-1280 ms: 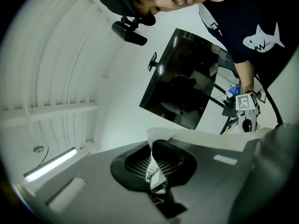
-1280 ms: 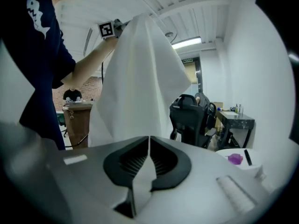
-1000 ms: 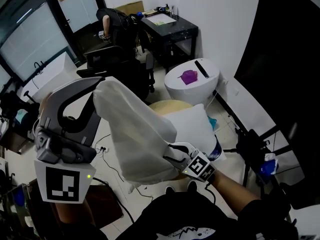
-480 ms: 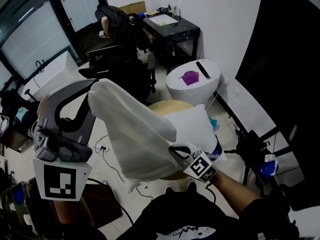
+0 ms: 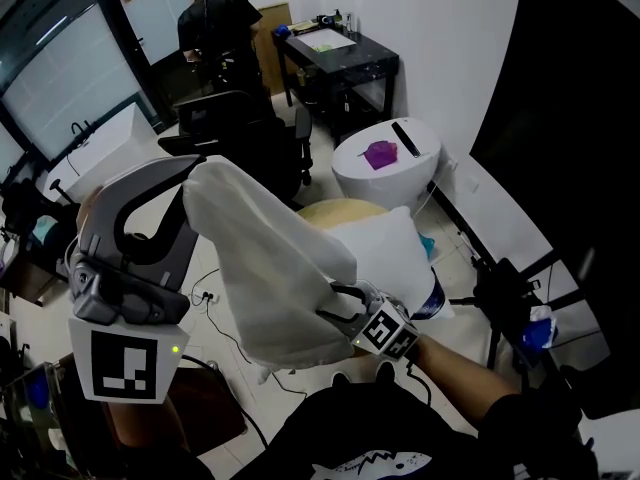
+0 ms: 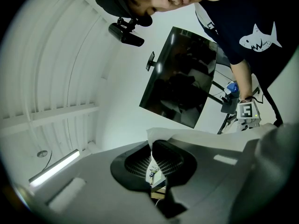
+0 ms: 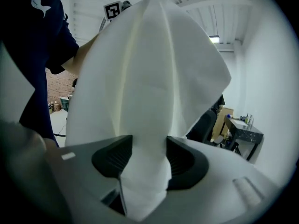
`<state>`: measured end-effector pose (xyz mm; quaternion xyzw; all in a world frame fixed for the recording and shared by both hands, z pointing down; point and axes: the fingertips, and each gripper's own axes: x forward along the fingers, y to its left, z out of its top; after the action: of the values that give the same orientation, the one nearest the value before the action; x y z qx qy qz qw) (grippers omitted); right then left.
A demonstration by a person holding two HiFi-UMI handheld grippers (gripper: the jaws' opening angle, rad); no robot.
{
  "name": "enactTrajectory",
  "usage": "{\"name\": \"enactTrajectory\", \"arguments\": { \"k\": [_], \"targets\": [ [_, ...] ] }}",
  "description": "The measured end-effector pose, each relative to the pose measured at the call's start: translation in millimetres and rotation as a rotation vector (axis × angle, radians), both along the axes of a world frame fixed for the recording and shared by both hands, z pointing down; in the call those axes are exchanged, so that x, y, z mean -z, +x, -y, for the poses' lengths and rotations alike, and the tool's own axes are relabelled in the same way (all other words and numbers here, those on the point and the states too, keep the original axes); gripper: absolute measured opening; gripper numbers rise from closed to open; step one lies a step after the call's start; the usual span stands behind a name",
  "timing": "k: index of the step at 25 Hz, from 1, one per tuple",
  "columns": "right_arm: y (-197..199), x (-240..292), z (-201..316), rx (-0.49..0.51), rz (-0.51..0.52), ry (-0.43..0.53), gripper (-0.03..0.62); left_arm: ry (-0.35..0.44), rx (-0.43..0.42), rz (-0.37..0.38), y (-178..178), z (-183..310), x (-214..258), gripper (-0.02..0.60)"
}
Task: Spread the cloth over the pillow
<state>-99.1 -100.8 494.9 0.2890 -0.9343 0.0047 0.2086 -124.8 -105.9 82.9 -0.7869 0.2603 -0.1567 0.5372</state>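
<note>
Cloth [image 5: 265,258] hangs lifted at the pillow's [image 5: 390,253] near side, one corner clenched in the left hand-held gripper [image 5: 196,165]. Jaws of the right hand-held gripper [image 5: 338,306] have just been opening, a bunch between them, seemingly gripped. If that slips, the cloth drops crumpled, off-centre.

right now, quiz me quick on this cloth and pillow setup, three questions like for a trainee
1. True or false: the cloth lies spread flat over the pillow.
2. What does the left gripper pinch? a) the cloth b) the pillow c) a cup
3. What colour is the small thing on the round white table?
Key: 1 false, it hangs bunched in the air and the pillow shows uncovered; 2 a; 3 purple.
</note>
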Motion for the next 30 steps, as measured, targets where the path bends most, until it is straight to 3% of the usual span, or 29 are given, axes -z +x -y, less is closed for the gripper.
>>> {"name": "enactTrajectory", "arguments": {
  "k": [4, 5, 12, 18, 30],
  "targets": [
    [12.6, 3.5, 1.6, -0.068, -0.035, 0.035, 0.027, 0.000, 0.019, 0.005, -7.6, 3.4, -1.8, 0.000],
    [17.4, 5.0, 1.0, -0.082, -0.038, 0.039, 0.011, 0.001, 0.028, 0.006, -11.1, 4.9, -2.2, 0.000],
    [59.4, 41.4, -3.4, -0.164, -0.125, 0.126, 0.011, 0.003, 0.122, -0.004, -56.7, 19.2, -5.5, 0.000],
    [121.2, 97.4, 7.3, -0.321, -0.104, 0.256, 0.011, -0.011, 0.195, -0.003, -93.2, 29.5, -18.9, 0.000],
    [205.6, 222.8, 7.9, -0.533, -0.092, 0.475, 0.011, -0.132, 0.233, -0.052, -115.1, 44.0, -72.2, 0.000]
  ]
}}
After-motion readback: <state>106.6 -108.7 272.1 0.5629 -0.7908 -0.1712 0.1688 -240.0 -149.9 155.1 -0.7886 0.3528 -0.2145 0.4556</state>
